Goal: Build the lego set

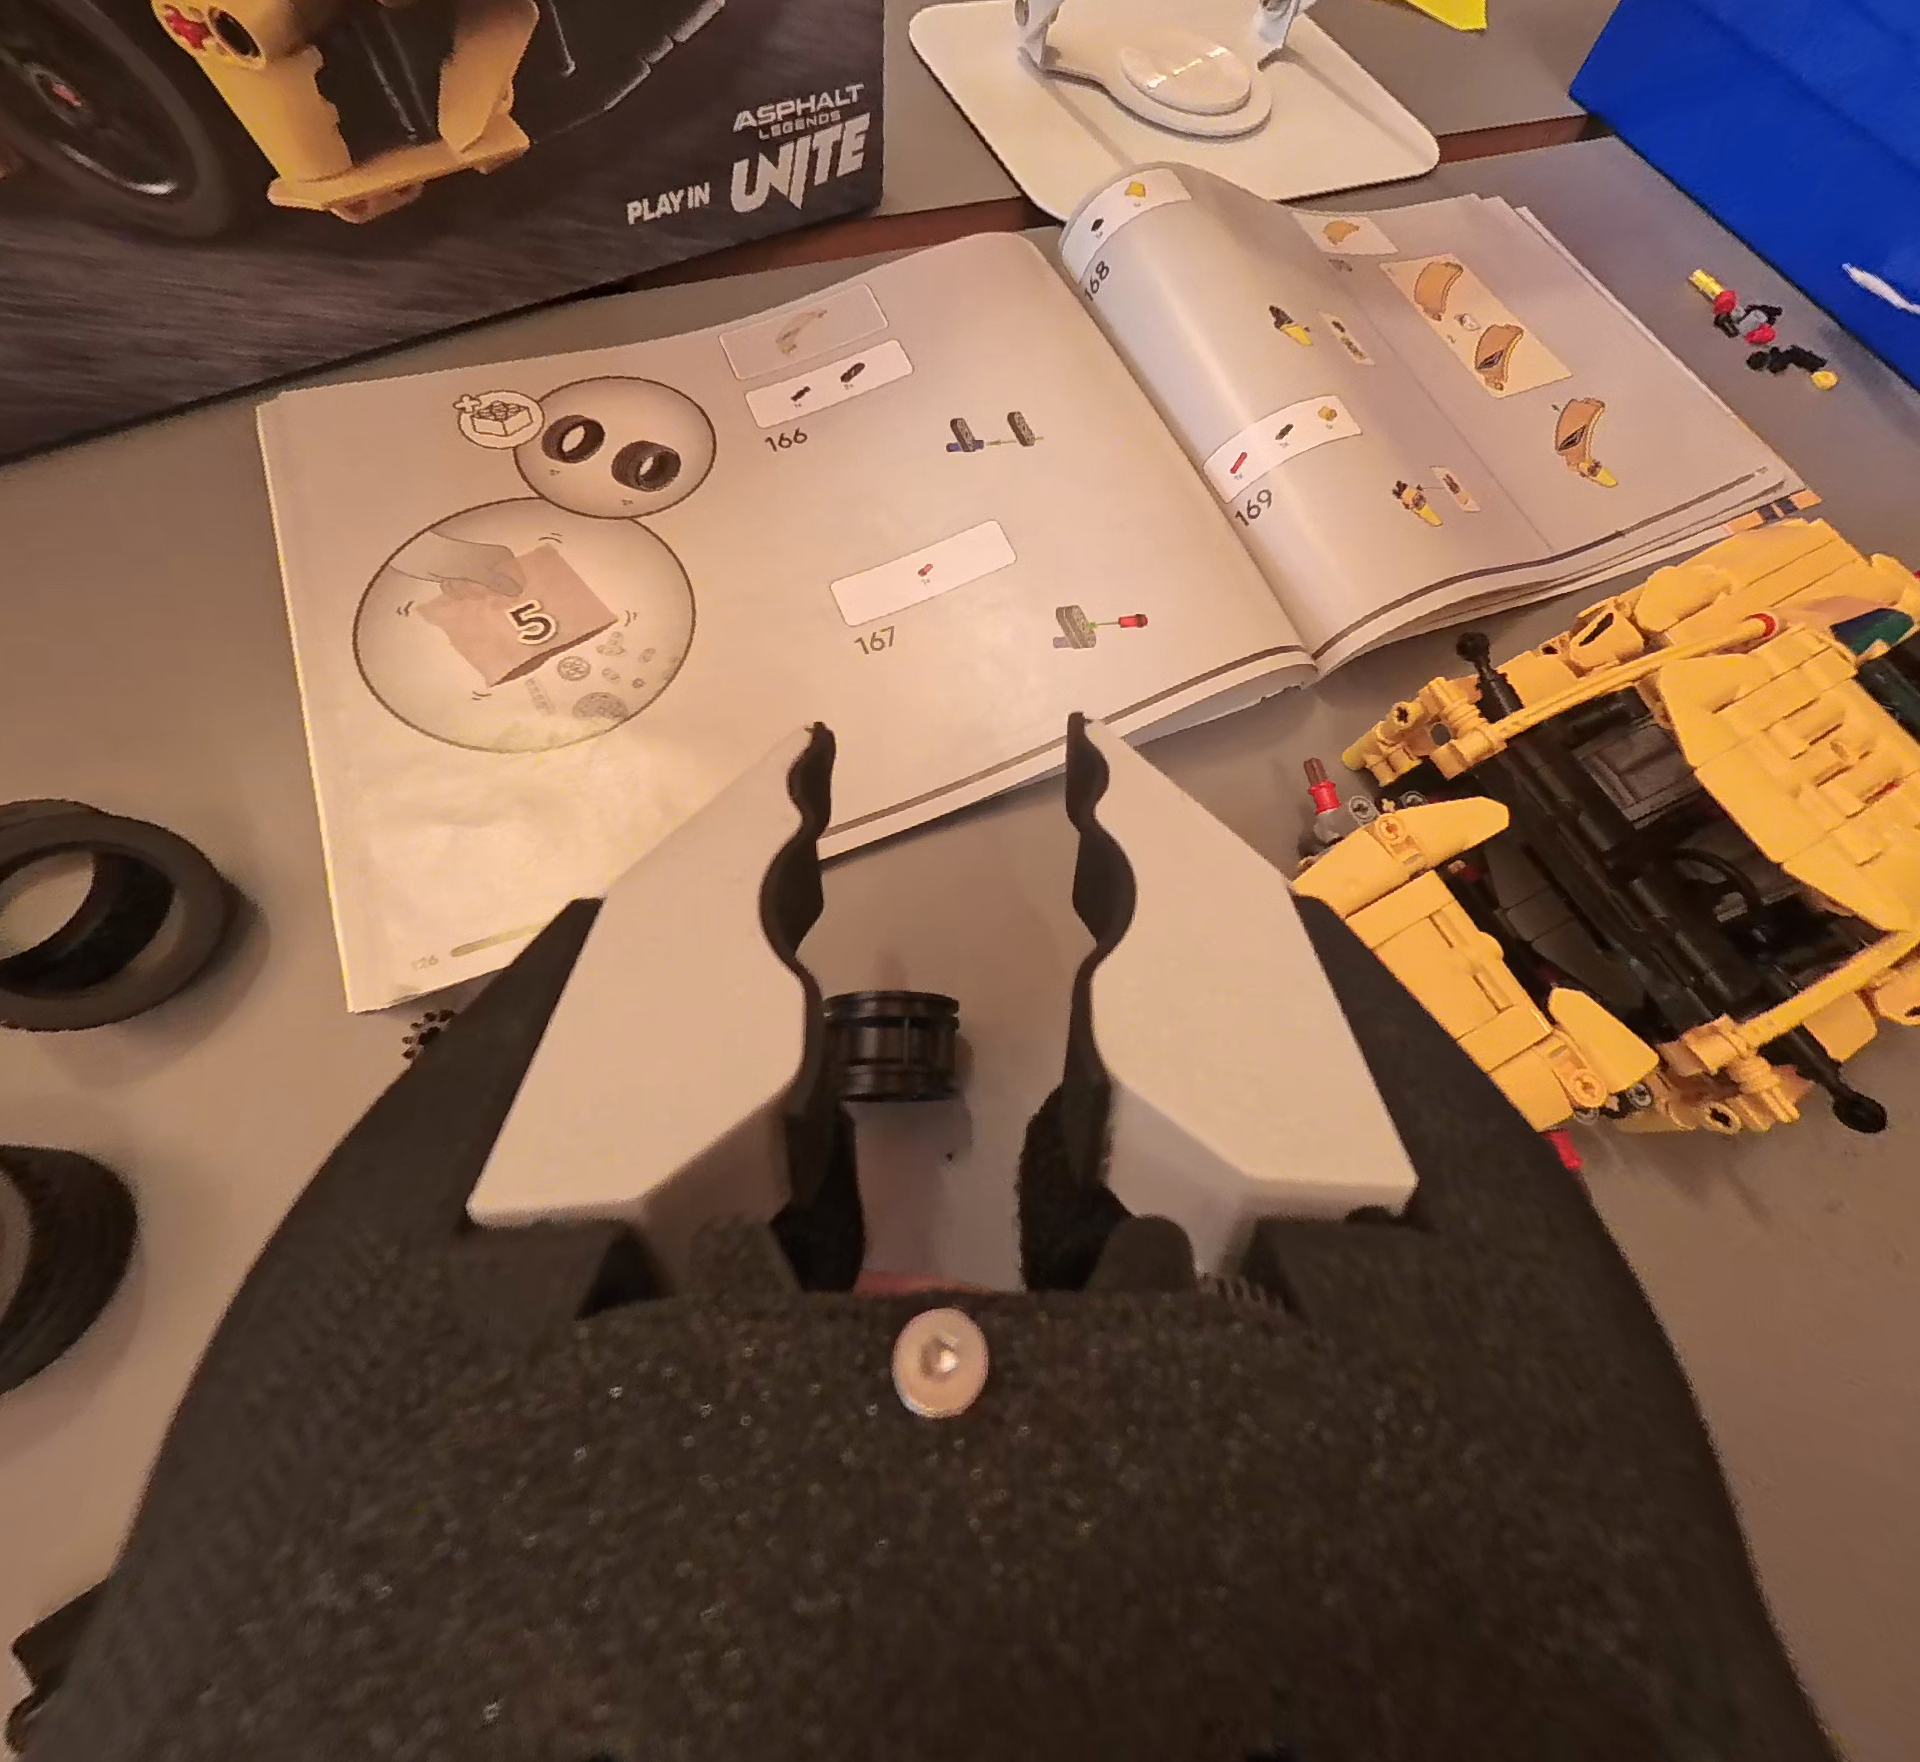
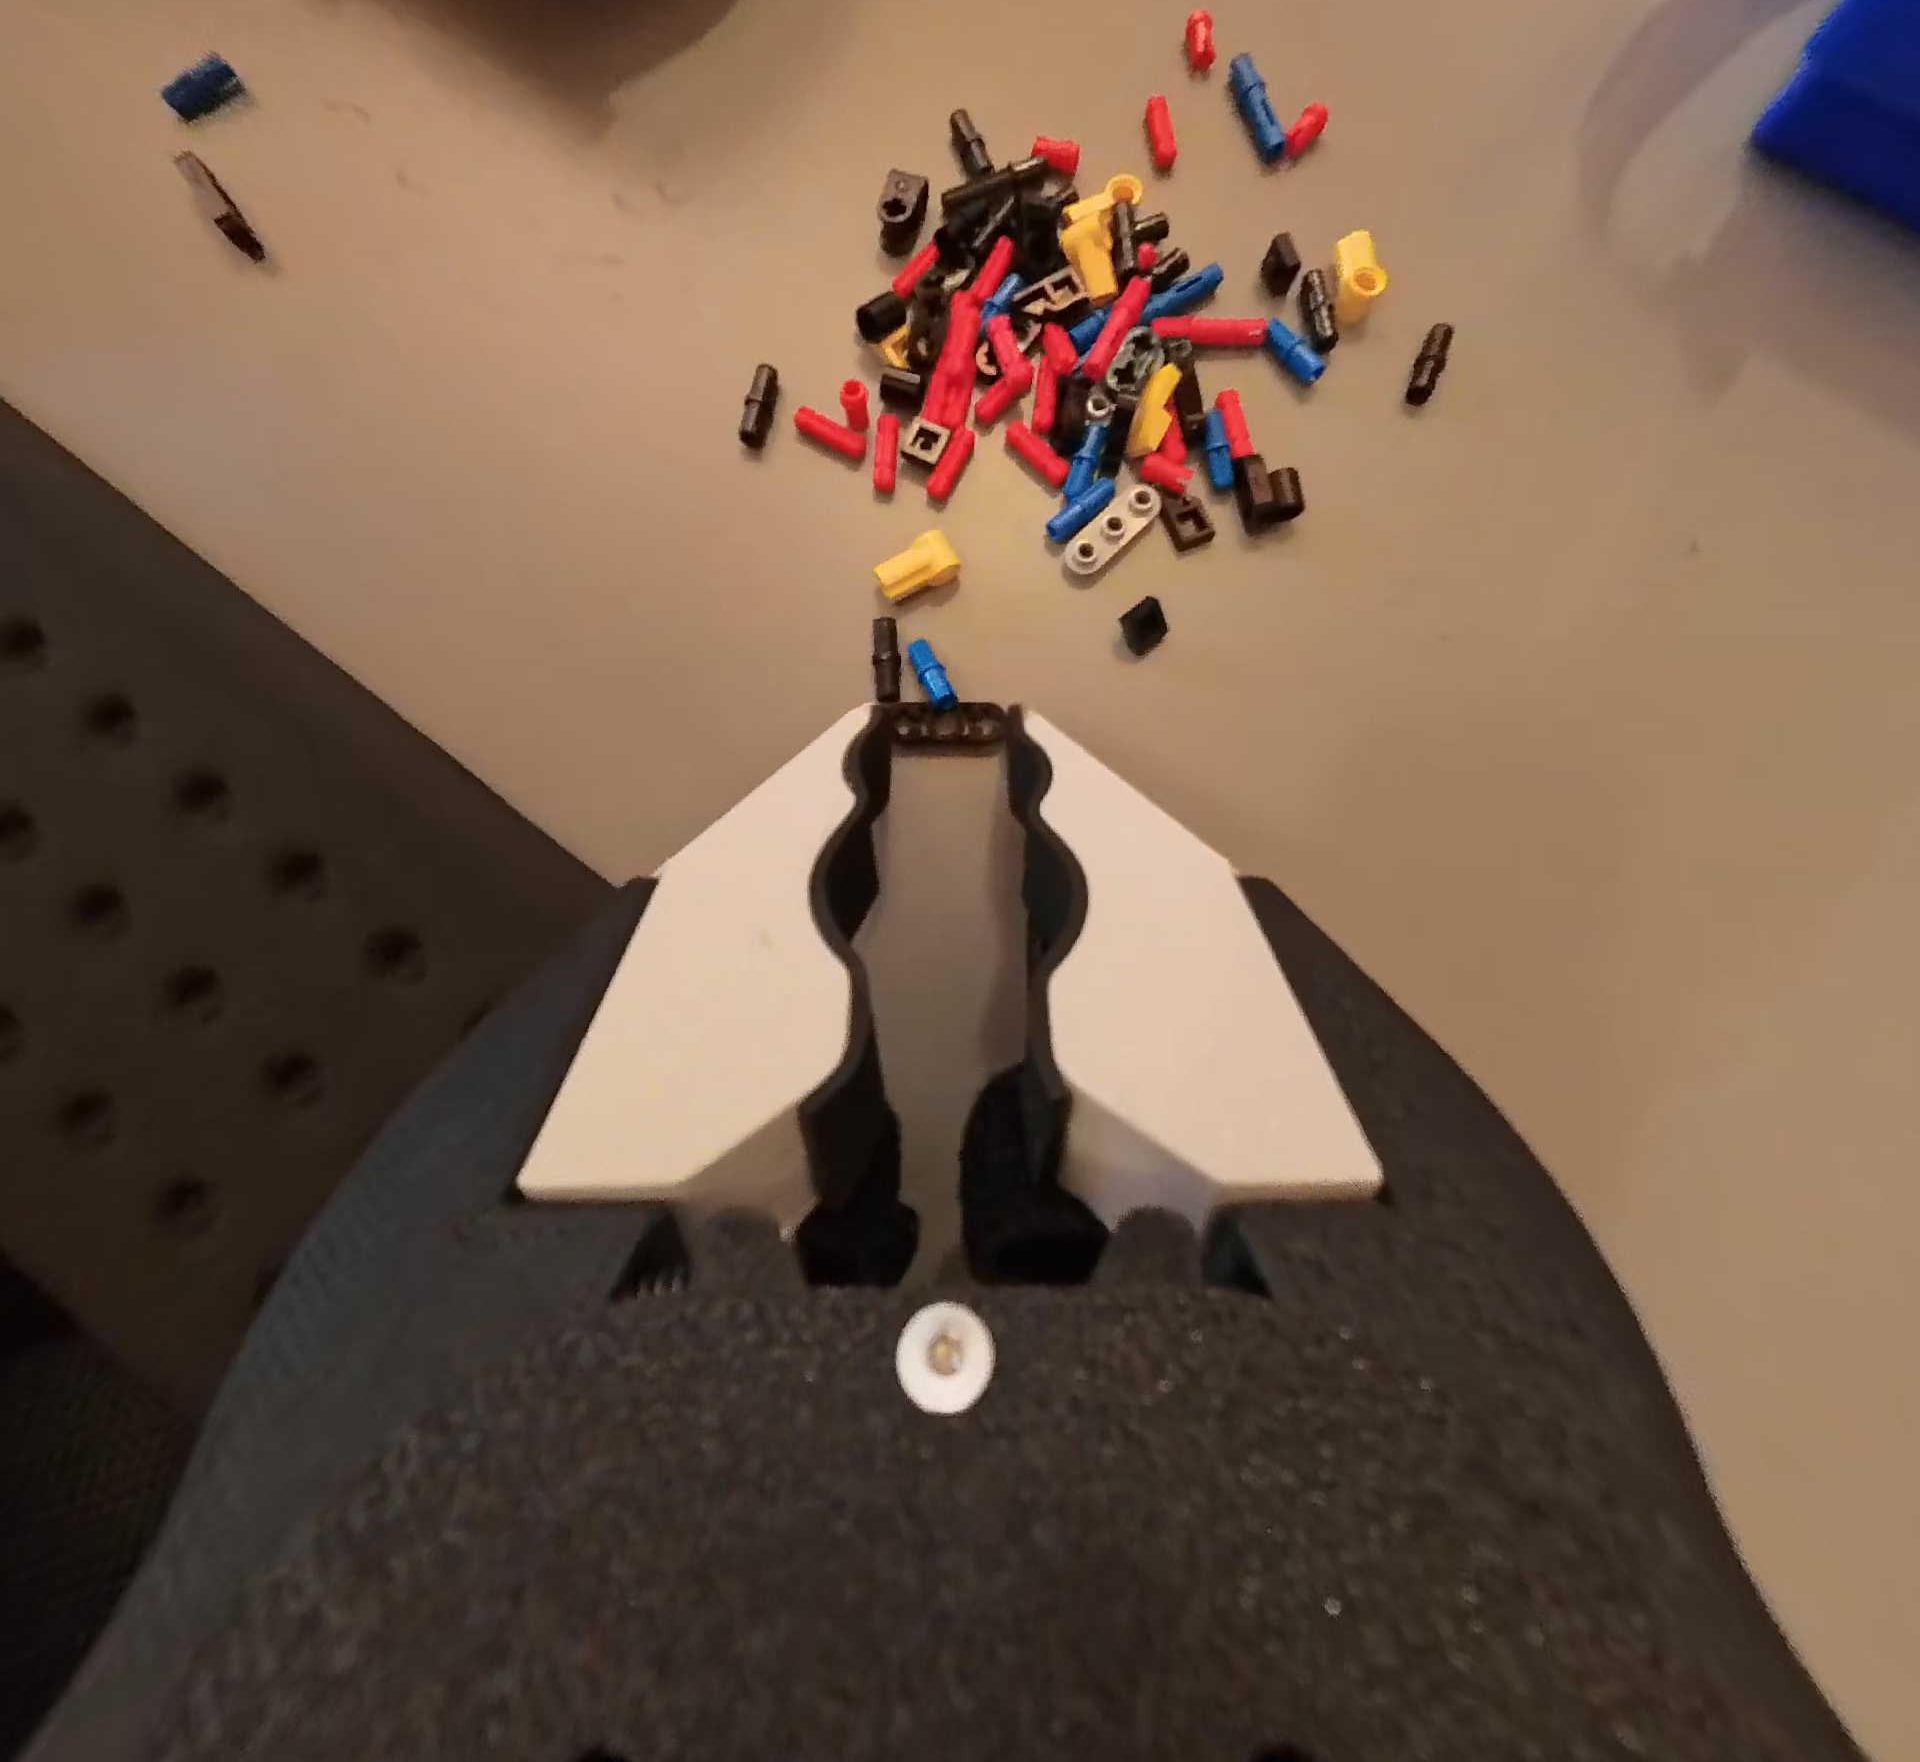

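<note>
In the left wrist view my left gripper (image 1: pixel 948 736) is open and empty, held above the table over the near edge of the open instruction booklet (image 1: pixel 790 569). A small black wheel hub (image 1: pixel 894 1045) lies on the table below, between the fingers. The part-built yellow and black car (image 1: pixel 1621 871) lies to the right. In the right wrist view my right gripper (image 2: pixel 948 725) is shut on a small black beam with holes (image 2: pixel 948 727), held across its fingertips. Just beyond lies a pile of small red, blue, black and yellow pins and connectors (image 2: pixel 1081 341).
Two black tyres (image 1: pixel 94 912) lie at the left edge. The set's box (image 1: pixel 436 81) stands at the back left, a white stand base (image 1: pixel 1174 81) behind the booklet, a blue bin (image 1: pixel 1766 71) at the right. A dark perforated board (image 2: pixel 208 881) borders the table. Tip to tip, the grippers are about 50 cm apart.
</note>
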The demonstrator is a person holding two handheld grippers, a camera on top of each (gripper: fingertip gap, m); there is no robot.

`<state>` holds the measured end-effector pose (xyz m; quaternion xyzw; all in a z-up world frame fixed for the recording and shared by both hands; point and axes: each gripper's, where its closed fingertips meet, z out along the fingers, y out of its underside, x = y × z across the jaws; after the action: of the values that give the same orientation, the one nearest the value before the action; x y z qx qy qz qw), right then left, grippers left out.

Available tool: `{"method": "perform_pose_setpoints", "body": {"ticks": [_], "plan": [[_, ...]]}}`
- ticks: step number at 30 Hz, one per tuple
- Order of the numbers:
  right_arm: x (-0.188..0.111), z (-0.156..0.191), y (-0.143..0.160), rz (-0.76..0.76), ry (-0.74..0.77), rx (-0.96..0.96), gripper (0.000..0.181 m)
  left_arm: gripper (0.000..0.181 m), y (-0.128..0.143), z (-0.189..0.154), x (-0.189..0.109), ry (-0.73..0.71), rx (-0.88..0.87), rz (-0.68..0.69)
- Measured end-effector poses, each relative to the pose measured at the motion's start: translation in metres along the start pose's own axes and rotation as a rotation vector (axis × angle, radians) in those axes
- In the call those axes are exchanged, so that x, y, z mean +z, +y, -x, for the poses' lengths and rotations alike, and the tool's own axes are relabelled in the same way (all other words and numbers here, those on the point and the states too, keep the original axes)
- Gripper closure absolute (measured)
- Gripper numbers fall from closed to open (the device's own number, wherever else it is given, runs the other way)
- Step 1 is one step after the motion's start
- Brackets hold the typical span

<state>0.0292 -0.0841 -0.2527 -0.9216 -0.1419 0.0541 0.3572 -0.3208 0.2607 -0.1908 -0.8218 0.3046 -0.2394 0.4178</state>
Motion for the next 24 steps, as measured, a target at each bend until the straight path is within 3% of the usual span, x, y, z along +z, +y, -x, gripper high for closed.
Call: {"method": "perform_pose_setpoints", "body": {"ticks": [5,6,8,11,15,19,21,24], "plan": [[-0.001,-0.001,0.001,-0.005,0.006,0.011,0.161,0.136,-0.001,0.000,0.000,0.002,-0.003,-0.002],[-0.002,-0.002,0.002,0.005,0.009,0.005,0.180,0.136,-0.001,-0.001,-0.001,0.004,-0.003,-0.004],[-0.005,-0.006,0.004,0.015,0.048,-0.027,0.181,0.136,-0.001,0.000,-0.001,0.002,-0.002,-0.004],[-0.013,-0.012,0.004,0.031,0.093,-0.049,0.168,0.136,-0.002,0.000,-0.002,0.005,-0.007,-0.007],[-0.006,0.020,-0.003,0.047,-0.081,-0.016,0.147,0.136,-0.001,0.000,-0.002,0.004,-0.003,-0.006],[0.008,0.034,-0.016,0.058,-0.081,-0.030,0.148,0.136,-0.001,0.000,-0.002,0.002,-0.004,-0.005],[0.013,0.029,-0.012,0.108,-0.032,-0.051,0.155,0.136,-0.001,0.000,-0.002,0.004,-0.007,-0.007],[0.009,0.022,-0.010,0.143,0.036,-0.099,0.151,0.136,-0.001,0.000,-0.002,0.006,-0.005,-0.006]]}}
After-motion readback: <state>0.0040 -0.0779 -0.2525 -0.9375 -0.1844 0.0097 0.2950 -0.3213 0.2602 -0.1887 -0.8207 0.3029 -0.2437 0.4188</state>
